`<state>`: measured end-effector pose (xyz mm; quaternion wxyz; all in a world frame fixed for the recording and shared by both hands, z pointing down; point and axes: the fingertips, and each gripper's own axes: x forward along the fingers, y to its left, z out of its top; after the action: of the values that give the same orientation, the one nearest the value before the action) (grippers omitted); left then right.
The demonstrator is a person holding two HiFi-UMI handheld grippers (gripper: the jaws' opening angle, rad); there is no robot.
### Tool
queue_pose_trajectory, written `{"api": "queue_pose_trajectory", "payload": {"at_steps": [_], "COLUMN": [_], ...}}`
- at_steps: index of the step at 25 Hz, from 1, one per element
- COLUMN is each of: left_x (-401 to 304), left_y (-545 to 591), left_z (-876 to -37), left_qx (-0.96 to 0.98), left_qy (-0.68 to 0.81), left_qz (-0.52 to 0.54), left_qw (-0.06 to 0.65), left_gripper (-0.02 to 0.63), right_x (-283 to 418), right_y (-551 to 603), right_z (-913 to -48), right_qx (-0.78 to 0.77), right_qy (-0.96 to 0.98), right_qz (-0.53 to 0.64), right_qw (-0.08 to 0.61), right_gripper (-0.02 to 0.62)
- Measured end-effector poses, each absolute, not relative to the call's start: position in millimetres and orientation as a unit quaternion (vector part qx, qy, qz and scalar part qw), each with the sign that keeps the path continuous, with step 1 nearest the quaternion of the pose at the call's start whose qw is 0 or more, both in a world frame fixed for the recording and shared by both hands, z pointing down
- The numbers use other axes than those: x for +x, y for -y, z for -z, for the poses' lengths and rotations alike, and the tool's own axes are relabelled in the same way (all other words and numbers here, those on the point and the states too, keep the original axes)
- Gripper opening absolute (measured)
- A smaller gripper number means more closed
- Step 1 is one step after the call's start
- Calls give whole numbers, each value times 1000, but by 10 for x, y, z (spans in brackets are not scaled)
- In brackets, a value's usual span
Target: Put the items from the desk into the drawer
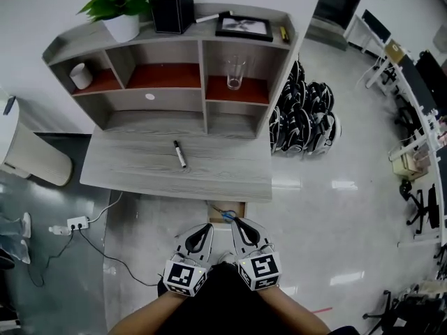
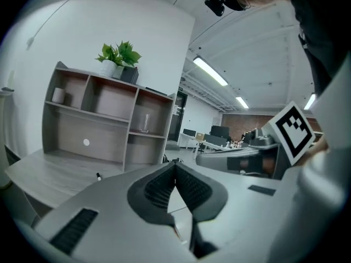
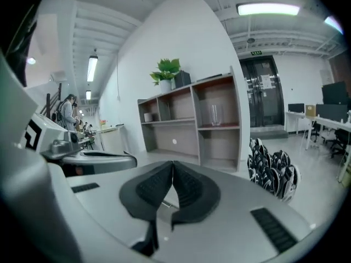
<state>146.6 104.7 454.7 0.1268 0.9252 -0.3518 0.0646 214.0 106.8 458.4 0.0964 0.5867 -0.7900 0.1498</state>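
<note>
Against a white wall stands a grey table [image 1: 209,176] with a shelf unit [image 1: 202,51] on its far side. In the shelf unit, the left compartment holds a white cup [image 1: 81,75] and the right compartment holds a clear glass [image 1: 235,72]. On top stand a potted plant [image 1: 124,5], a black box [image 1: 172,12] with something red and blue inside, and a picture frame [image 1: 244,26]. A black marker [image 1: 180,153] lies on the table near its middle, well apart from both grippers.

Under the near edge of the table the drawer [image 1: 218,208] is a little open. Something blue [image 1: 228,216] lies in it, too small to name. The right gripper [image 1: 237,222] covers part of the drawer. The left gripper [image 1: 207,227] is just beside the right one. The fingers of each are pressed together and hold nothing.
</note>
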Motion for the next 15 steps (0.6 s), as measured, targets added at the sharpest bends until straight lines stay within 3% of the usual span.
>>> {"api": "queue_pose_trajectory", "payload": {"at_steps": [6,15], "left_x": [1620,1517], "left_y": [-1069,-1065], "left_z": [-4345,-4274], "left_qx": [931,933], "left_qy": [341,345], "left_qz": [-42,-32], "left_qw": [121,101], "left_gripper": [12,12], "right_x": [2046,1922], "right_y": [-1133,-1144], "right_z": [-4199,-4247], "right_qx": [574,569], "right_qy": [808,809], "right_qz": [-113,-110], "right_qw": [76,97], "right_gripper": [18,18]}}
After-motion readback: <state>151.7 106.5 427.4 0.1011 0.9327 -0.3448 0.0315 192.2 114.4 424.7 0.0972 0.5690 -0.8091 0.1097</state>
